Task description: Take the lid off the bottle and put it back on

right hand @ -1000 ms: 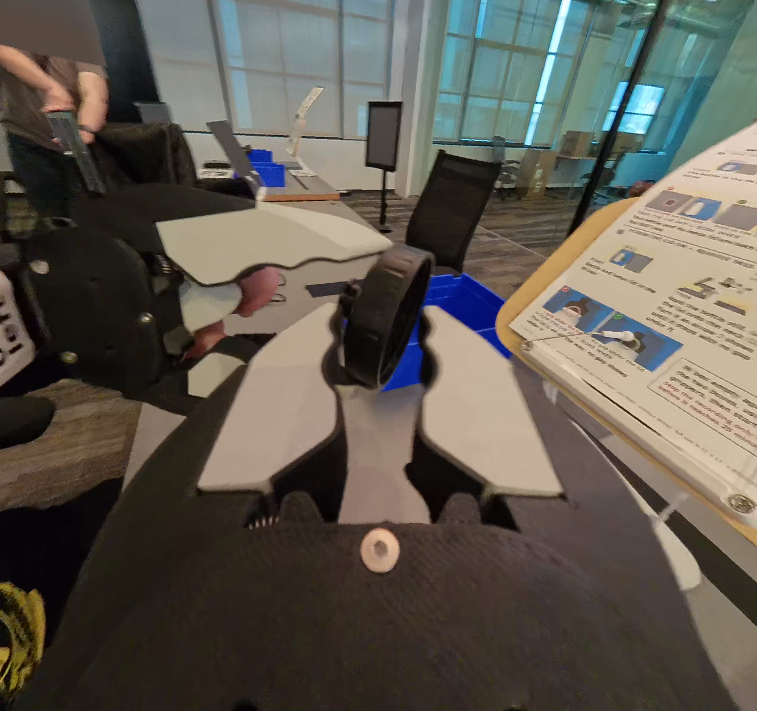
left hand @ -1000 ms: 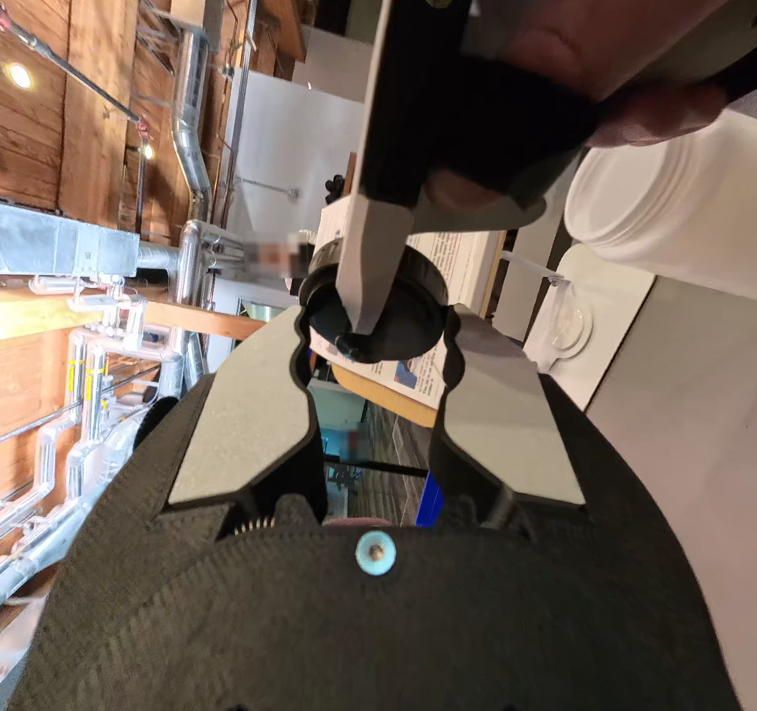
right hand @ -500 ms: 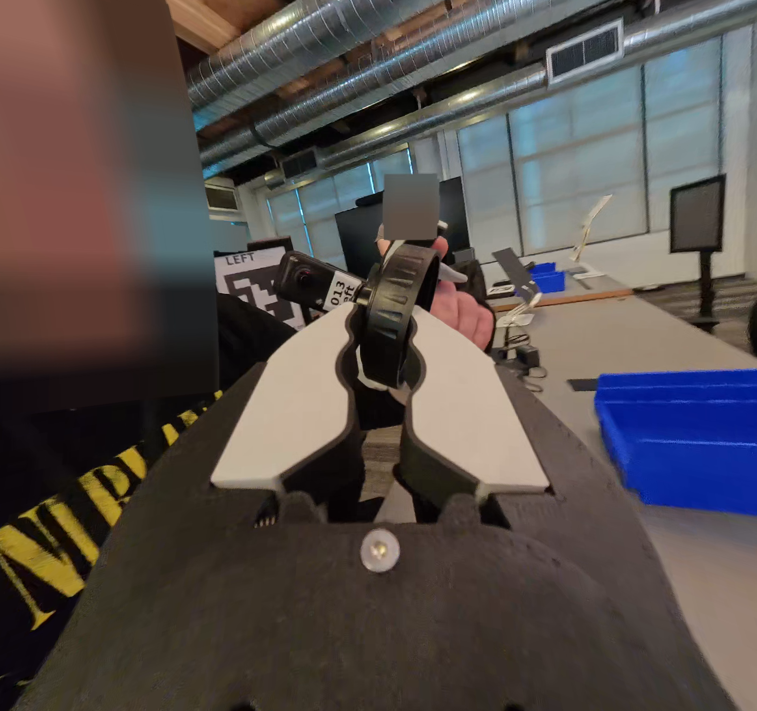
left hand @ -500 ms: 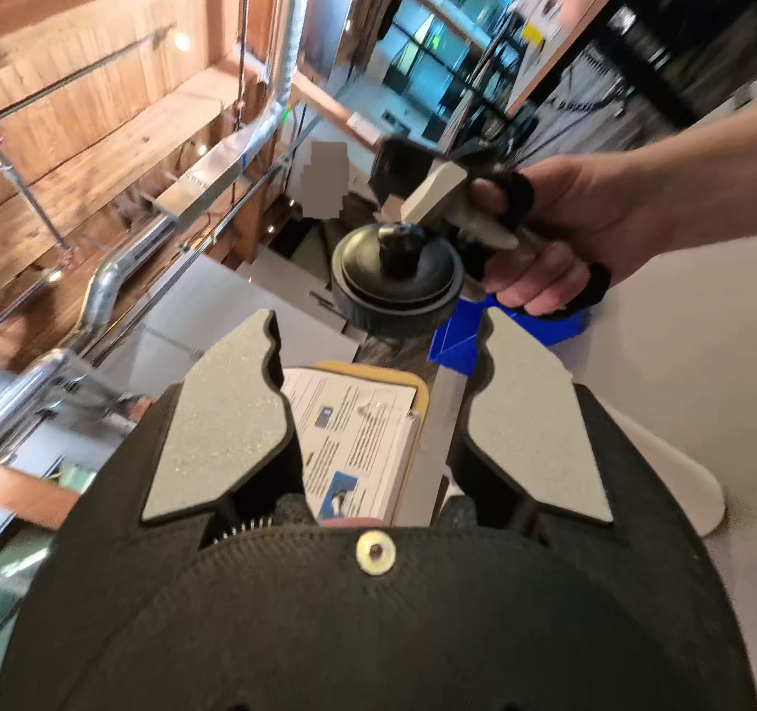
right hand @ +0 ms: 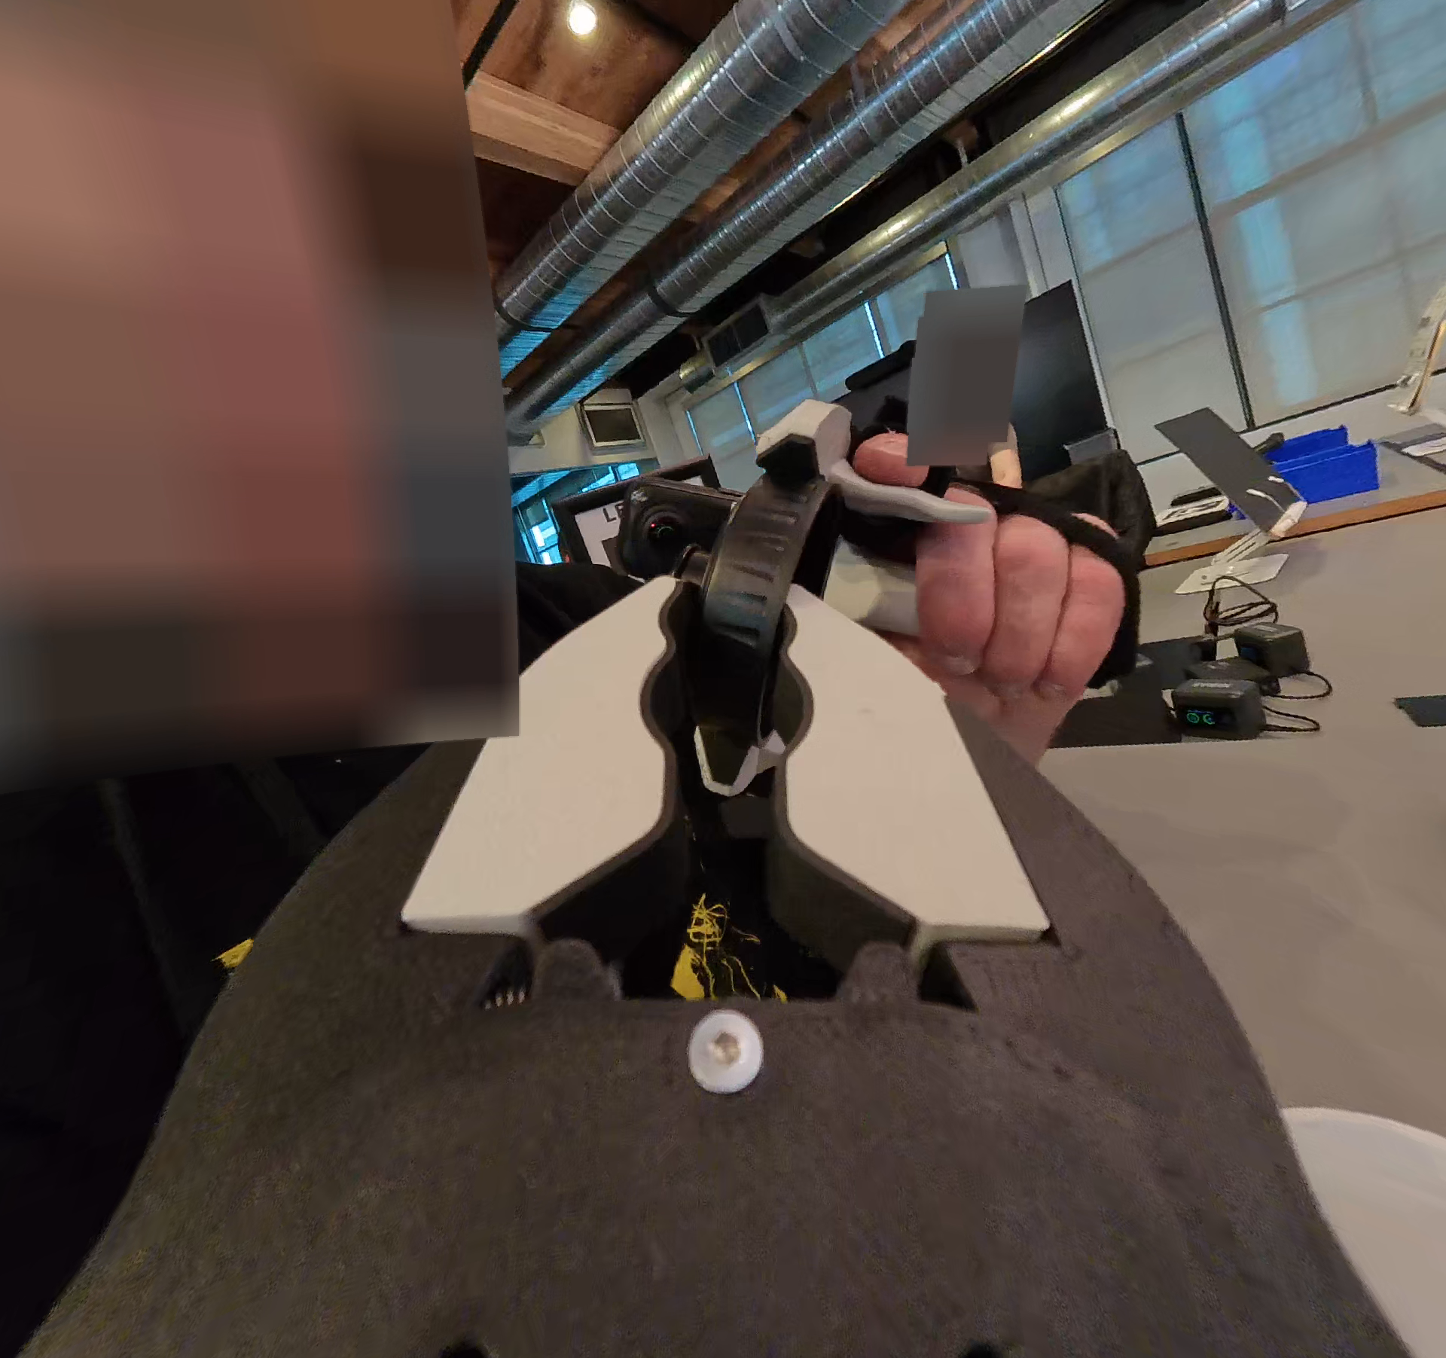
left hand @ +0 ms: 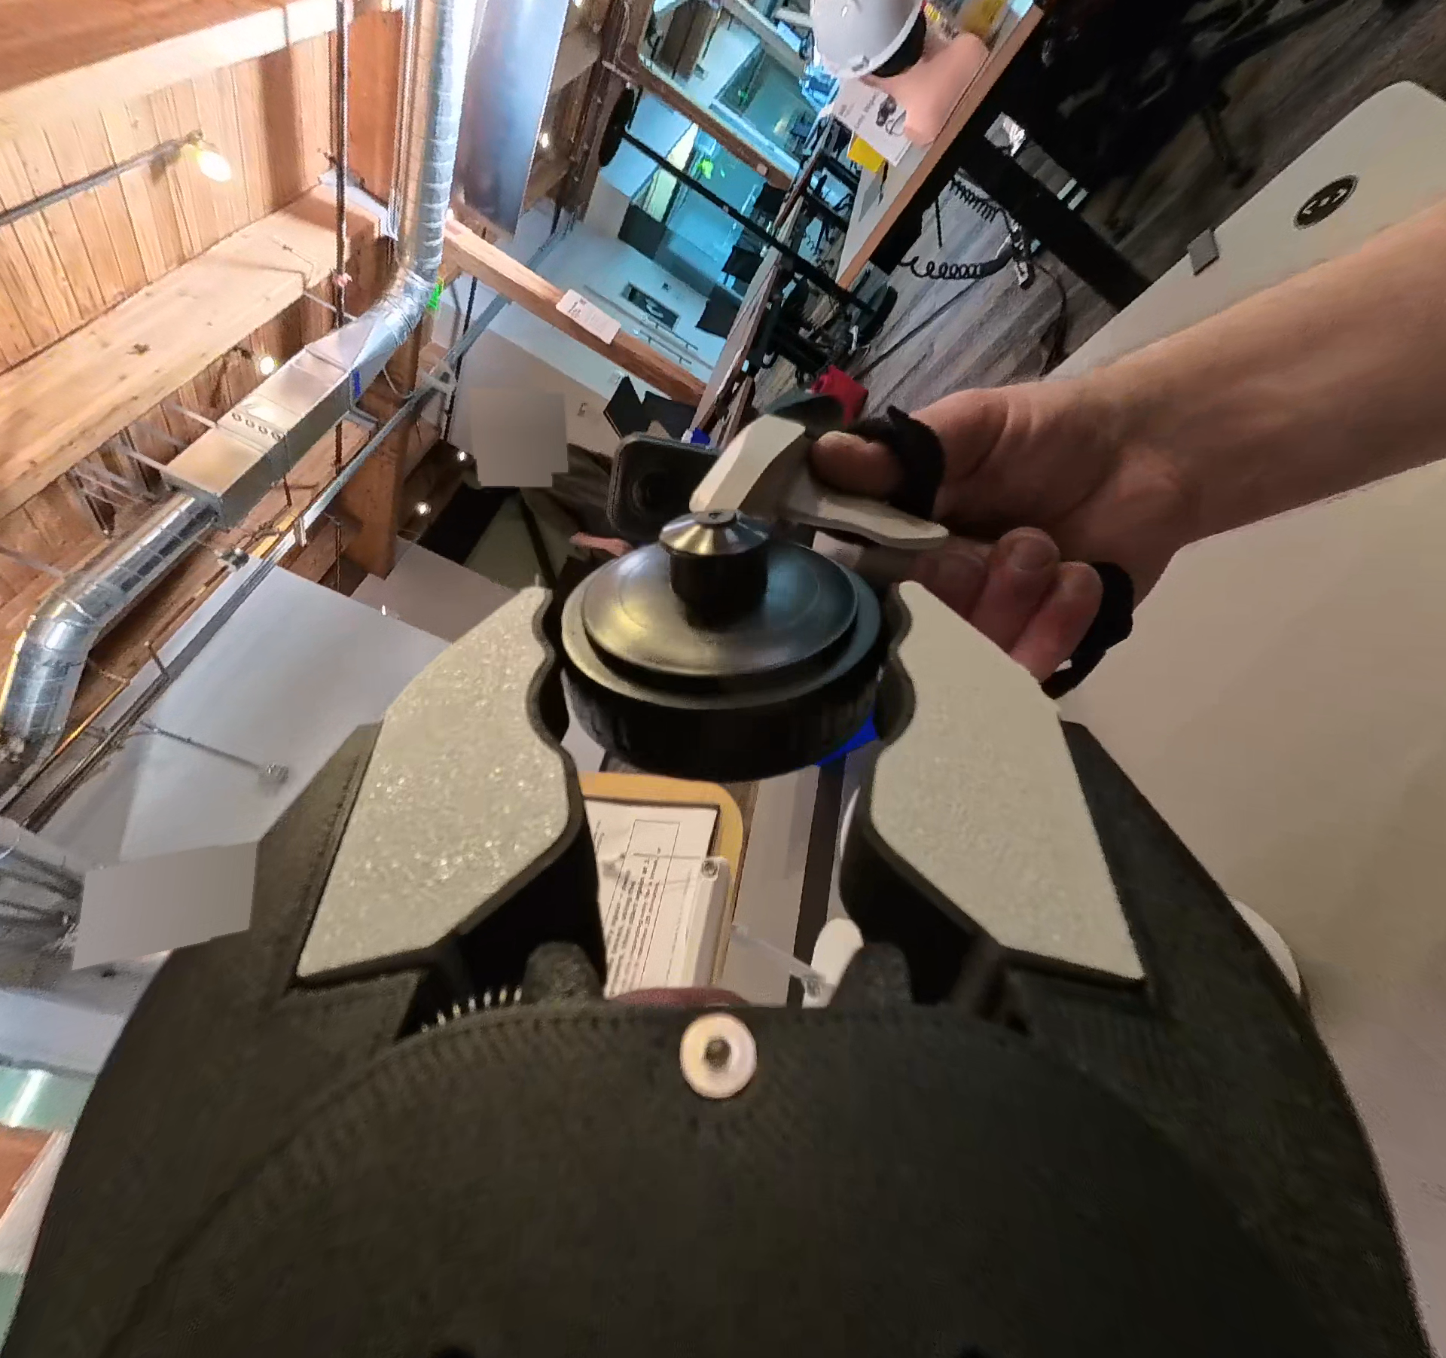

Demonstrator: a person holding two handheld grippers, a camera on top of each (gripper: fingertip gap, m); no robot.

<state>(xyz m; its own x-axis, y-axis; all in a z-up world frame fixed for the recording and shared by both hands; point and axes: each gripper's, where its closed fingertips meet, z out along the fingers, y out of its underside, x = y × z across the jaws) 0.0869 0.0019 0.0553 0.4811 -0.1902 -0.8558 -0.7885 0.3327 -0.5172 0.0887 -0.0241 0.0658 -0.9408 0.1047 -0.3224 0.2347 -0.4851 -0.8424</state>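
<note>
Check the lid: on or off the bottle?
Off: the right gripper clamps the lid in mid-air, with nothing attached beneath it.

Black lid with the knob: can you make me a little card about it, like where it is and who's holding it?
thing: black lid, round, knob on top
where: up in the air, off the bottle
right gripper: shut on the lid, which shows edge-on in the right wrist view
left gripper: one finger on each side of the lid's rim; cannot tell if it is squeezing
bottle: not clearly in view
</note>
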